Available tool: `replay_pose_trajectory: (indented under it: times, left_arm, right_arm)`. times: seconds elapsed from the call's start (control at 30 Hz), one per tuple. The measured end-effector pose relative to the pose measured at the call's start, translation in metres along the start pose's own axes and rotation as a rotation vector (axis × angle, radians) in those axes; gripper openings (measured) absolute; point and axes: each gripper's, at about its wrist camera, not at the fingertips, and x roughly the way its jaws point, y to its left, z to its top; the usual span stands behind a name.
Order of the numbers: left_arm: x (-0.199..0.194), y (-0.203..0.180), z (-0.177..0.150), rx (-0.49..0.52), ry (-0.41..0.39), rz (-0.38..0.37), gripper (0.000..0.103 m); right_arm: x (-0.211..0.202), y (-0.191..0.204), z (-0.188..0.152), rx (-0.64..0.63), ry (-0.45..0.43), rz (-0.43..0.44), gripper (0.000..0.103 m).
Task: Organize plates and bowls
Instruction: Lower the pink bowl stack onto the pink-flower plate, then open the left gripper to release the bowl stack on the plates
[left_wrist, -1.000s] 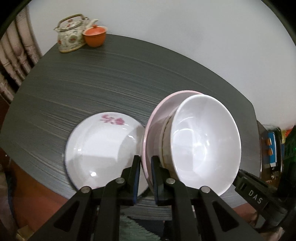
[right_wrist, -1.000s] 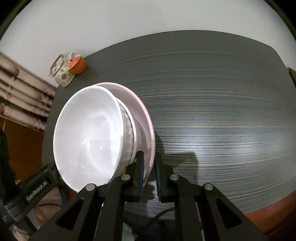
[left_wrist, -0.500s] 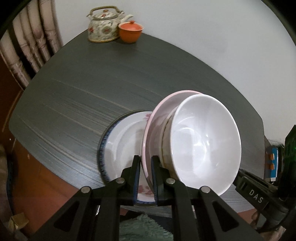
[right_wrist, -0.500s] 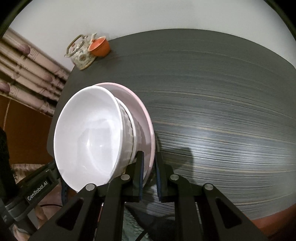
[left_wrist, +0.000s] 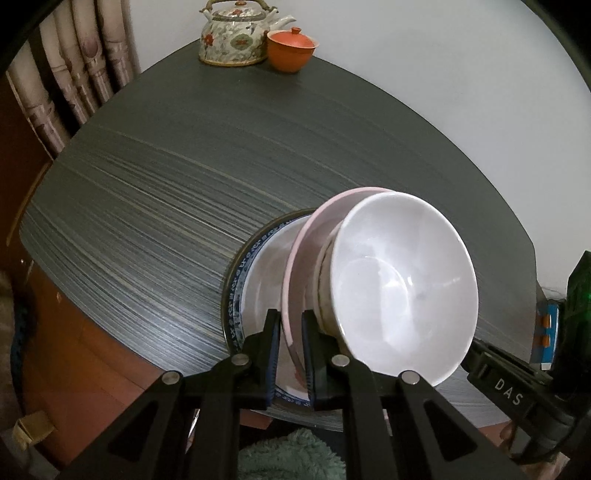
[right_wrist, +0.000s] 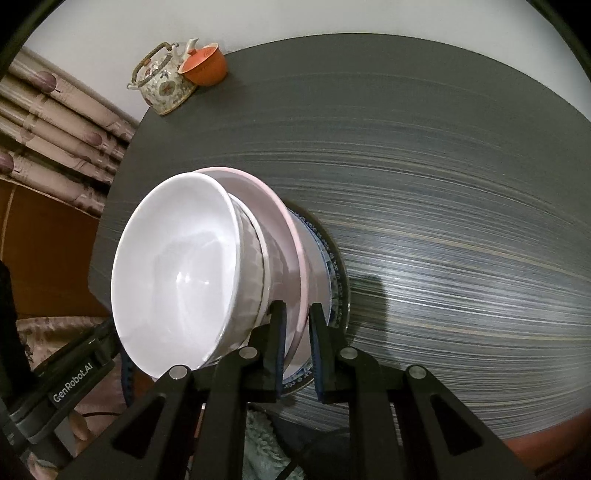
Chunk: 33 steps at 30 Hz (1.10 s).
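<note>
A: Are we nearly finished tidying the dishes?

B: We are getting close, I think. We are holding the pink plate (left_wrist: 314, 236) by its two edges. The left gripper (left_wrist: 289, 354) is pinching its rim, and the right gripper (right_wrist: 297, 350) is pinching the other side. Both sets of fingers are squeezed tight on the plate.

A: What is sitting on the plate?

B: We are carrying the white bowl (left_wrist: 402, 284) on it, with another bowl tucked under that one. They are already stacked together.

A: And where is it all going?

B: We are holding it right over the blue-rimmed plate (left_wrist: 240, 280), which is lying on the dark table (left_wrist: 184, 166) near the front edge. In the left view that plate is peeking out at nine o'clock from the pink one.

A: So what is left?

B: We are guessing just setting the stack down and letting go. The teapot (left_wrist: 236, 33) and orange cup (left_wrist: 291, 50) are waiting far off at twelve o'clock.
</note>
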Motion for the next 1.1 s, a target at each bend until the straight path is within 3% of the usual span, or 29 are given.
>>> replay_pose_trajectory:
  times: [0.8, 0.93, 1.1]
  left_arm:
    - [-0.007, 0.009, 0.009, 0.008, -0.022, -0.007, 0.011]
    - [-0.009, 0.008, 0.007, 0.013, -0.027, 0.000, 0.015]
    - [-0.012, 0.009, 0.005, 0.018, -0.036, 0.036, 0.027]
  right_arm:
    - [0.001, 0.002, -0.006, 0.000, -0.012, -0.006, 0.016]
    - [0.001, 0.003, -0.007, -0.009, -0.014, -0.008, 0.017]
    - [-0.003, -0.003, -0.008, 0.003, -0.024, -0.015, 0.028]
